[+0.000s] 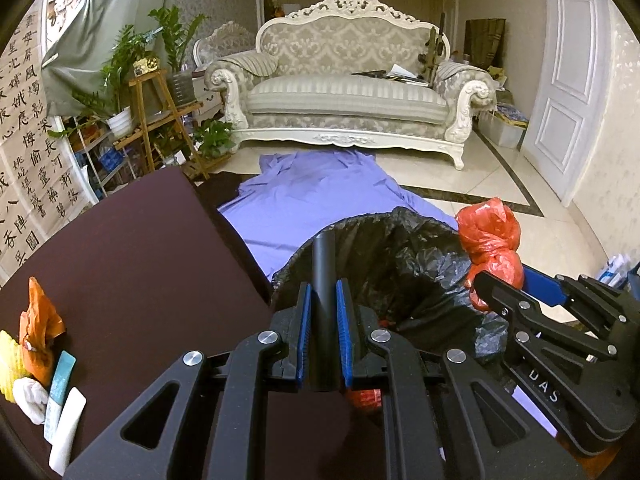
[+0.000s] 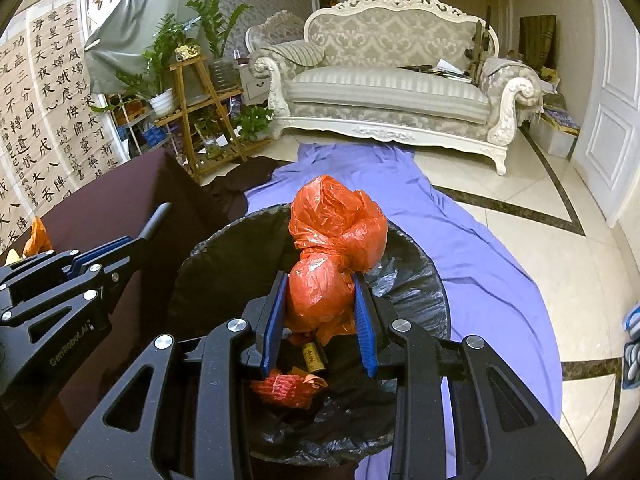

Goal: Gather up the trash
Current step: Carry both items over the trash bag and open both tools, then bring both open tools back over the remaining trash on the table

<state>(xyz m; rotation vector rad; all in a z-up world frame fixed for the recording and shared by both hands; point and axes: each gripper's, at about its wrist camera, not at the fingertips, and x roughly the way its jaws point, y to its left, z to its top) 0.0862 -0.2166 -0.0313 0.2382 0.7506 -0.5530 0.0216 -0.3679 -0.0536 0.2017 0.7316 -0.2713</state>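
two tongs, black tube and orange bag above bin

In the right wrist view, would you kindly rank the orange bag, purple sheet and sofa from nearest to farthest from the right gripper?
1. Orange bag: between the right gripper's fingers.
2. Purple sheet: floor, beyond the bin.
3. Sofa: far wall.
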